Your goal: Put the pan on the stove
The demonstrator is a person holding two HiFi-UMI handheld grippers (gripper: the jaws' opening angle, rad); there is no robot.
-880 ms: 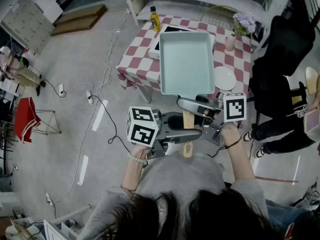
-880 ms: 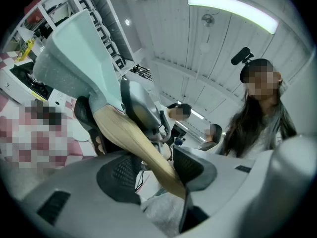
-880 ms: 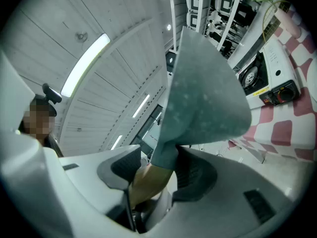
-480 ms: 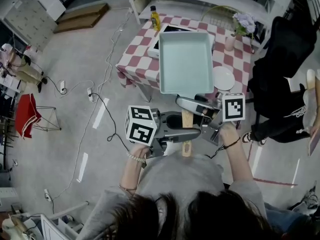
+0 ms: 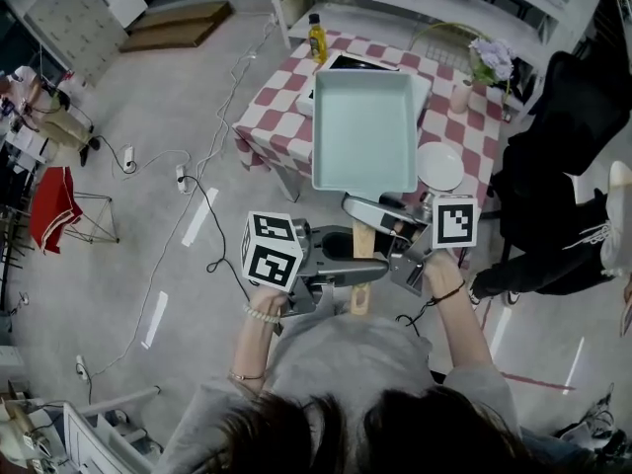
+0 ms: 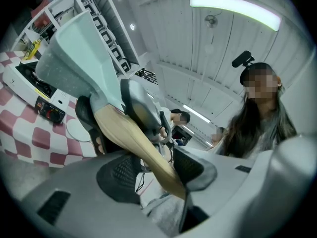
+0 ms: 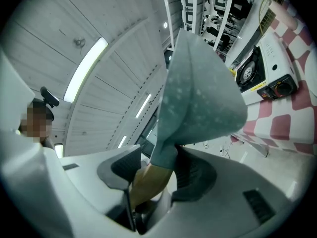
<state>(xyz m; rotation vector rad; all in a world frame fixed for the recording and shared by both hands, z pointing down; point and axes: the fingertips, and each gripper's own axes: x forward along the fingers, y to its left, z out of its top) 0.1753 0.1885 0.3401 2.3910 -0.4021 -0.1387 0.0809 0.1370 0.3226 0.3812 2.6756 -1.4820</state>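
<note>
A pale green rectangular pan (image 5: pixel 363 131) hangs in the air over the checked table (image 5: pixel 272 126), its light wooden handle (image 5: pixel 361 245) pointing back at me. My left gripper (image 5: pixel 370 257) is shut on the handle's rear part. My right gripper (image 5: pixel 380 227) is shut on it closer to the pan. The white stove (image 5: pixel 308 102) stands on the table, mostly hidden under the pan. In the left gripper view the handle (image 6: pixel 133 143) runs between the pads up to the pan (image 6: pixel 79 58). In the right gripper view the pan (image 7: pixel 198 88) fills the middle, with the stove (image 7: pixel 262 68) beyond.
A yellow oil bottle (image 5: pixel 317 39), a white plate (image 5: pixel 440 166) and a vase of flowers (image 5: pixel 460 95) share the table. A black chair with clothes (image 5: pixel 573 117) stands at its right. Cables (image 5: pixel 197 196) trail over the floor on the left. A seated person's legs (image 5: pixel 553 265) reach in at the right.
The pan and both grippers have shifted slightly in the head view as the camera moved. Both grips on the handle look the same.
</note>
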